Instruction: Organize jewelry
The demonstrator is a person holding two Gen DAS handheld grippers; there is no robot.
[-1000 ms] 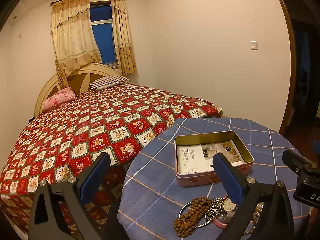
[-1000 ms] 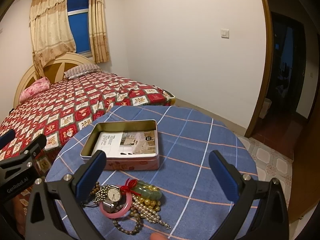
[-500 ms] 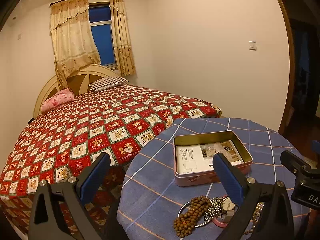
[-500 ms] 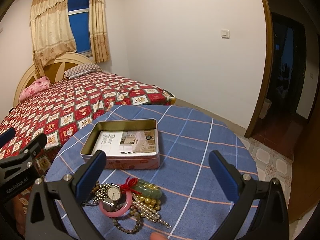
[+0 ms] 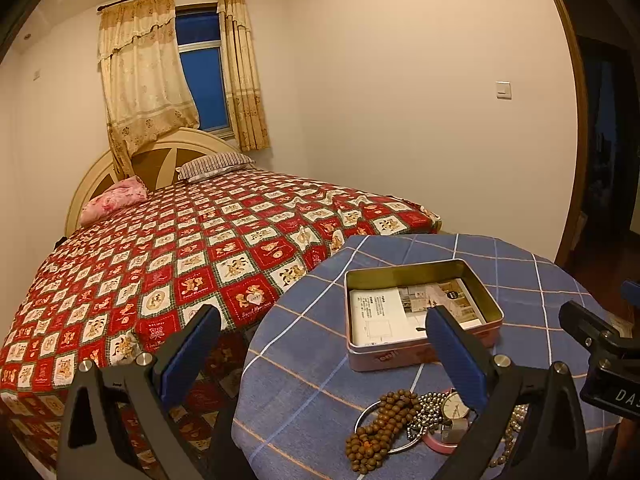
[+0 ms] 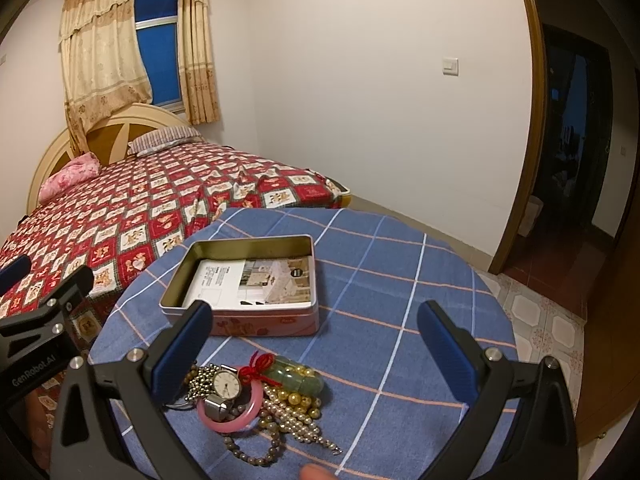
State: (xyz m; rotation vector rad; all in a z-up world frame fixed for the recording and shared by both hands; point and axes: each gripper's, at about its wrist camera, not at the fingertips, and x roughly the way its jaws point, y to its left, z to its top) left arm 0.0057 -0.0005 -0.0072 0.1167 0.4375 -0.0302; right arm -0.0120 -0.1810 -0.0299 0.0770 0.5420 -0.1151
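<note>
Both grippers, left gripper (image 5: 322, 350) and right gripper (image 6: 314, 346), are hovering spread wide and empty over the jewelry pile (image 6: 256, 396) at the table's (image 6: 400, 280) near edge; best singling out one piece for the open tin (image 6: 248, 286).

A bed (image 5: 208, 248) with a red patterned quilt stood under a dark window (image 5: 204, 84) hung with cream curtains (image 5: 140, 80). Plain pale walls (image 6: 340, 80) carried one light switch (image 6: 450, 65); tiled floor (image 6: 536, 312) lay near a dark doorway (image 6: 576, 140).
</note>
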